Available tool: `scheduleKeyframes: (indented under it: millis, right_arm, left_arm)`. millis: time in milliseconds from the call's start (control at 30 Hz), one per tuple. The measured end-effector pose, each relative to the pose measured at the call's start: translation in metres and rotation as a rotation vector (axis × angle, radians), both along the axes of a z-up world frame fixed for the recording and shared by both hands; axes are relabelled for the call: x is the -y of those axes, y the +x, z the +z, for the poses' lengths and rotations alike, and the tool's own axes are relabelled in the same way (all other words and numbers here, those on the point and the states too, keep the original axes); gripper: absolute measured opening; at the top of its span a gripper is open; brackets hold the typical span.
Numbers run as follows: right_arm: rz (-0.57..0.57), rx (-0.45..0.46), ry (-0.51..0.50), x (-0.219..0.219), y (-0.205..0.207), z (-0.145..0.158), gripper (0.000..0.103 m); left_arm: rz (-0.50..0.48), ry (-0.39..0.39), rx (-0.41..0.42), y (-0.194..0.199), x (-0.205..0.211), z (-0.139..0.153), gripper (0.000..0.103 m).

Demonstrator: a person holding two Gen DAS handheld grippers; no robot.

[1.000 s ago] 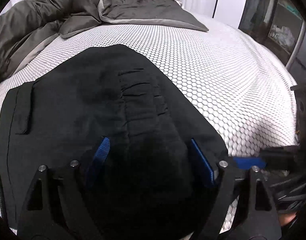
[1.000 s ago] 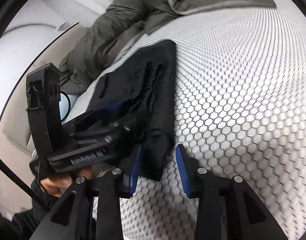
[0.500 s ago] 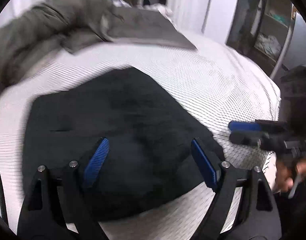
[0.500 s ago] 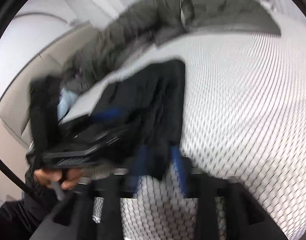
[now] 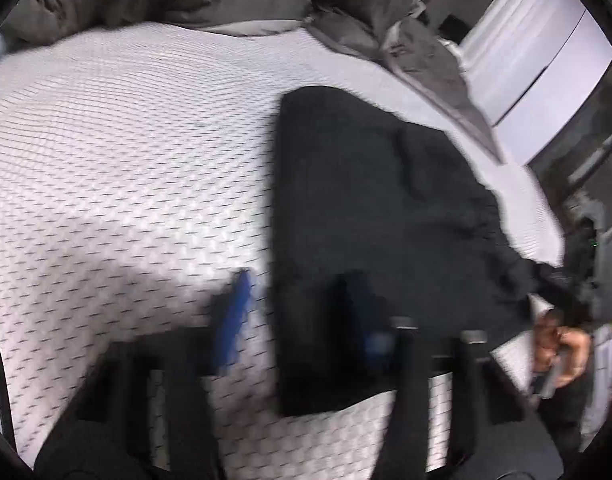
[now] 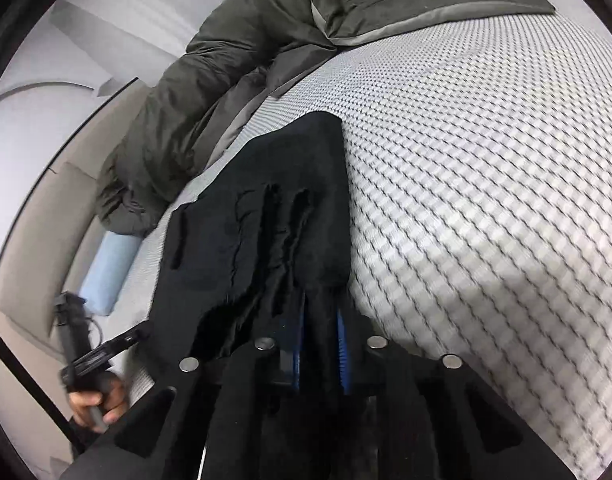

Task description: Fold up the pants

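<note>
Black pants [image 5: 366,200] lie folded on the white honeycomb mattress [image 5: 105,140]. My left gripper [image 5: 295,316] is blurred and hovers at their near left edge. One blue pad [image 5: 233,312] is over the mattress and the other finger is over the fabric. Its jaws are closing with the edge between them, and the pads stand apart from it. In the right wrist view my right gripper [image 6: 321,352] is shut on a bunched near corner of the pants [image 6: 265,220]. A hand holds the left gripper [image 6: 85,344] at the lower left.
A grey duvet [image 6: 225,80] is heaped along the far and left sides of the mattress [image 6: 486,160]. A light blue pillow [image 6: 105,268] lies by the wall. A white door [image 5: 526,60] and dark shelving stand beyond the bed's right edge.
My left gripper has swung from over the middle of the pants to their left edge, and its jaws have narrowed. My right gripper has clamped onto the fabric at the near corner.
</note>
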State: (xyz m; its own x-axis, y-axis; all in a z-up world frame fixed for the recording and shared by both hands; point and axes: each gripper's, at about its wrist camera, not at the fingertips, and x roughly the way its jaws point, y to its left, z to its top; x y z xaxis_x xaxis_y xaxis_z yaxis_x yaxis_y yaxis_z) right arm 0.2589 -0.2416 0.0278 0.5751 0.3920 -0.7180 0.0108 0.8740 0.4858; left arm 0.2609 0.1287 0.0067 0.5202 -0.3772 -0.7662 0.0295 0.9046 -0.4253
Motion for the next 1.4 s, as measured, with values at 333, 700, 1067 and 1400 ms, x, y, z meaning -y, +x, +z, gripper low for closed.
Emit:
scheduleKeyframes:
  millis: [333,700,1067,1400]
  right_arm:
    - [-0.001,-0.011,-0.069,-0.010,0.020,0.004,0.017]
    - [0.102,0.220,-0.241,-0.031,-0.074,0.051,0.088]
    - [0.149,0.518,-0.259,-0.065,-0.164,0.080,0.103]
    - [0.114,0.543,-0.321,-0.065,-0.179,0.070,0.103]
  left_arm:
    - [-0.002,0.153,0.066,-0.004,0.031,0.016,0.040]
    - [-0.002,0.320,0.337,-0.100,0.072,0.079,0.090]
    - [-0.021,0.335,0.483,-0.192,0.098,0.099,0.102]
    - [0.004,0.311,0.545,-0.217,0.097,0.107,0.102]
